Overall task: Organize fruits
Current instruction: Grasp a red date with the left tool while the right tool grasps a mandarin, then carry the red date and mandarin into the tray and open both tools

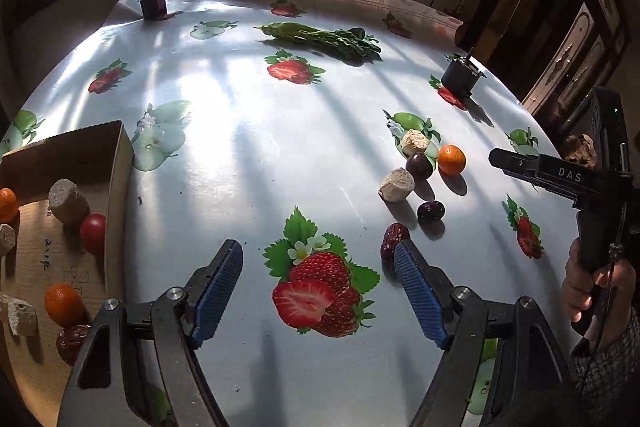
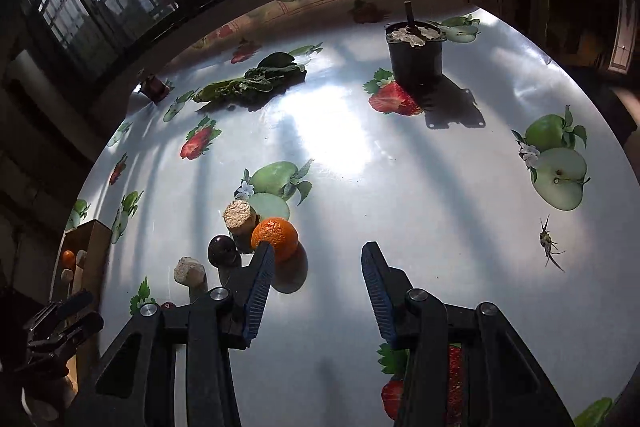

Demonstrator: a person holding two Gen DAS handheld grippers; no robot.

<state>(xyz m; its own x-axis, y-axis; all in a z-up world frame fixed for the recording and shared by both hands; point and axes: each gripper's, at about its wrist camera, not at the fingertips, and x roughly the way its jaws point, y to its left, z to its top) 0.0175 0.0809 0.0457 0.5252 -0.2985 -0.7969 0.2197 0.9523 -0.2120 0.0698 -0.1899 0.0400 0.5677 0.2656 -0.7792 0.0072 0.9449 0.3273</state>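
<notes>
My left gripper is open and empty above the tablecloth, with a red date just beyond its right fingertip. A cardboard box at the left holds tangerines, a red tomato, beige chunks and a date. Loose on the table lie an orange tangerine, dark plums, another plum and beige chunks. My right gripper is open and empty, its left fingertip just in front of the tangerine. It also shows in the left wrist view.
A bunch of green leaves lies at the far side. A dark pot stands at the back right and a small purple jar at the back left. The tablecloth has printed strawberries and apples. A window runs behind.
</notes>
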